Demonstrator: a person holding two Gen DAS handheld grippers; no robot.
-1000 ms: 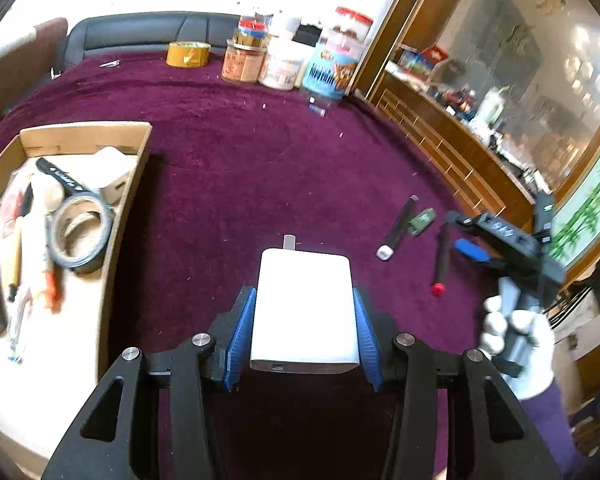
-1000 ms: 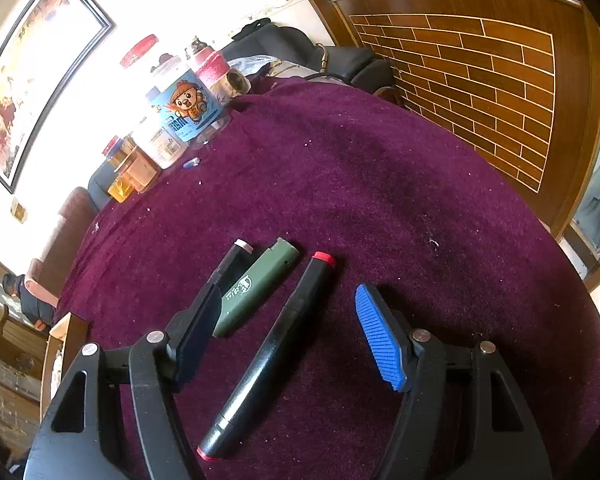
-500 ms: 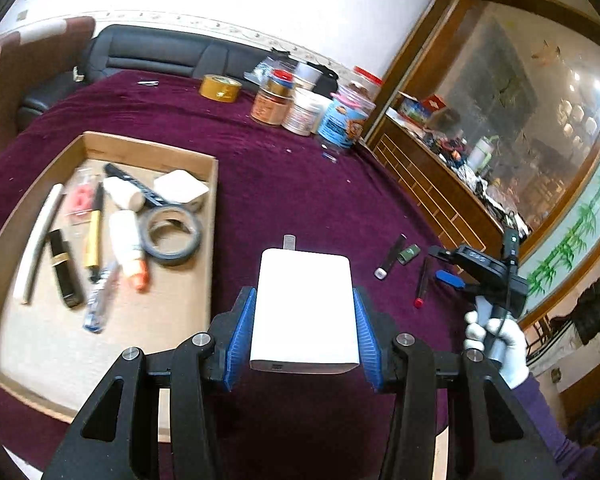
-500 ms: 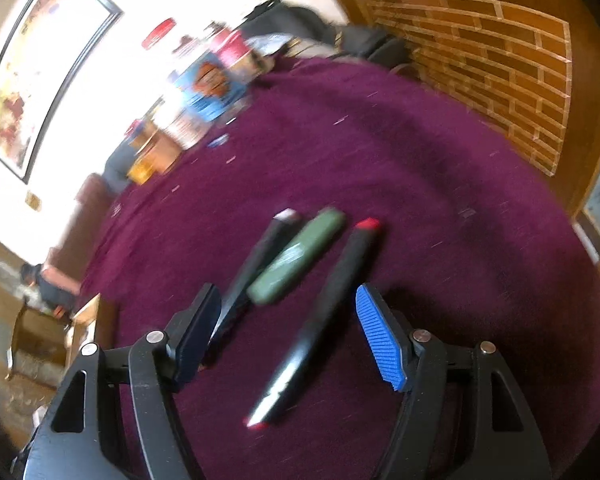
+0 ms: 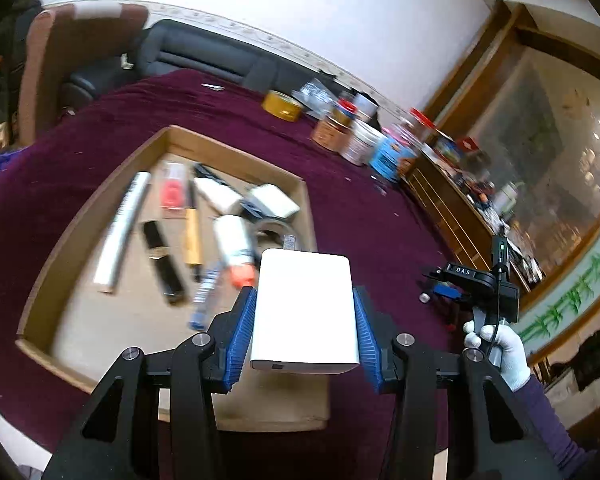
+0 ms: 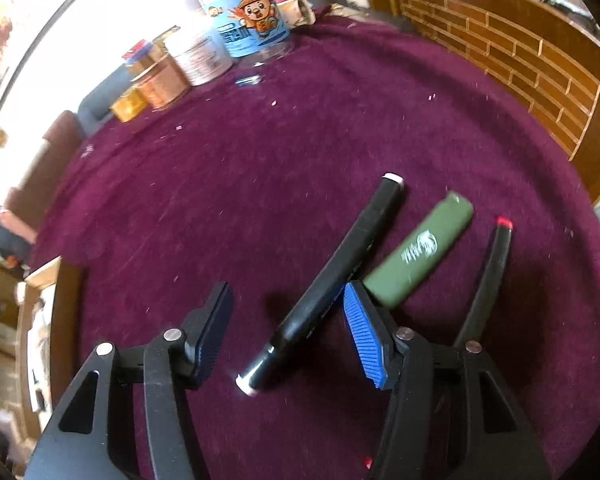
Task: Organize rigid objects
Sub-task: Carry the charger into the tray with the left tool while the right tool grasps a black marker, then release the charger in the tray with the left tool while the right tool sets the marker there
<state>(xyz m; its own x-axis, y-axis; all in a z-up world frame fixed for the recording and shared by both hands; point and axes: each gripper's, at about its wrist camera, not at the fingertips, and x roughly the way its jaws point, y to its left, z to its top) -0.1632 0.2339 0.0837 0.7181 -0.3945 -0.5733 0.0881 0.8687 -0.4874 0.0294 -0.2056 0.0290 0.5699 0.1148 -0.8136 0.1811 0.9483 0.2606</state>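
Observation:
My left gripper (image 5: pixel 305 294) is shut on a white charger block (image 5: pixel 304 320), held above the near right corner of the cardboard tray (image 5: pixel 80 232). The tray holds a tape roll (image 5: pixel 270 228), a white tube (image 5: pixel 234 240) and several long tools. My right gripper (image 6: pixel 286 288) hangs over the purple cloth with its jaws closing around a black marker with white ends (image 6: pixel 336 276); the left pad stands clear of it. A green case (image 6: pixel 420 248) and a red-tipped black pen (image 6: pixel 492 272) lie just right of the marker. In the left wrist view a white-gloved hand (image 5: pixel 500 348) holds the right gripper (image 5: pixel 436 286).
Jars and tubs (image 6: pixel 248 28) line the far edge of the table, with a yellow tape roll (image 5: pixel 282 106) beside them. A wooden cabinet (image 6: pixel 520 68) borders the table on the right. Chairs and a dark sofa (image 5: pixel 204 56) stand behind. The tray's corner (image 6: pixel 44 280) shows at the left.
My left gripper carried the white block leftward until it came over the tray. My right gripper shifted from the red-tipped pen to the white-ended marker, and its jaws narrowed.

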